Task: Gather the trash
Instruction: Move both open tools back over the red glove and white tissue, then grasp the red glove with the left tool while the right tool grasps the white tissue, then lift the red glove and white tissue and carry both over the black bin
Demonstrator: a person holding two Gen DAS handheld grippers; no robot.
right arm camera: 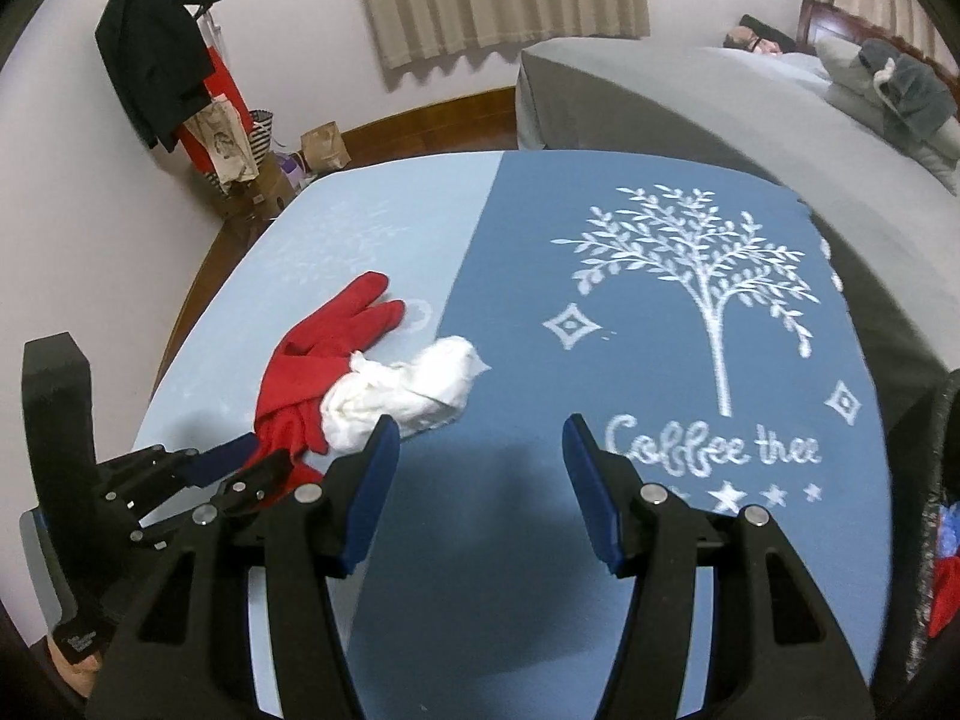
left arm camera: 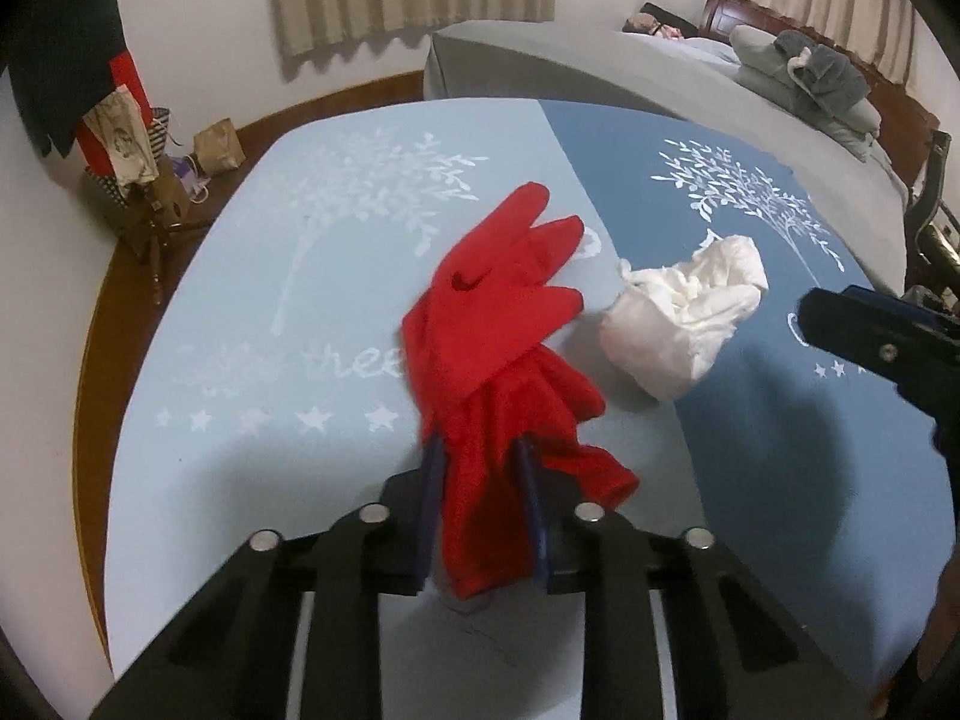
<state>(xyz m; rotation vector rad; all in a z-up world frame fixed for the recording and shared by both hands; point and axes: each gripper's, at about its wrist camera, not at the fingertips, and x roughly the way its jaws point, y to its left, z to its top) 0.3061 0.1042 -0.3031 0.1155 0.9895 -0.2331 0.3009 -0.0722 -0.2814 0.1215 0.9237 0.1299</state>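
A red glove (left arm camera: 498,312) lies on the blue tablecloth (left arm camera: 270,240), fingers pointing away. Its cuff sits pinched between the two blue pads of my left gripper (left arm camera: 480,456), which is shut on it. Just right of the glove rests a crumpled white tissue wad (left arm camera: 678,318), touching the glove's fingers. In the right wrist view the glove (right arm camera: 324,348) and tissue (right arm camera: 408,390) lie left of centre, and the left gripper (right arm camera: 264,453) holds the cuff. My right gripper (right arm camera: 480,438) stands open over the dark blue cloth (right arm camera: 510,570), its left fingertip close to the tissue, nothing between its fingers.
A grey bed (right arm camera: 660,96) with pillows and a folded grey blanket (right arm camera: 900,90) stands behind and right of the table. A coat rack with dark and red clothes (right arm camera: 156,60) and a brown paper bag (right arm camera: 324,147) are on the wooden floor at the back left.
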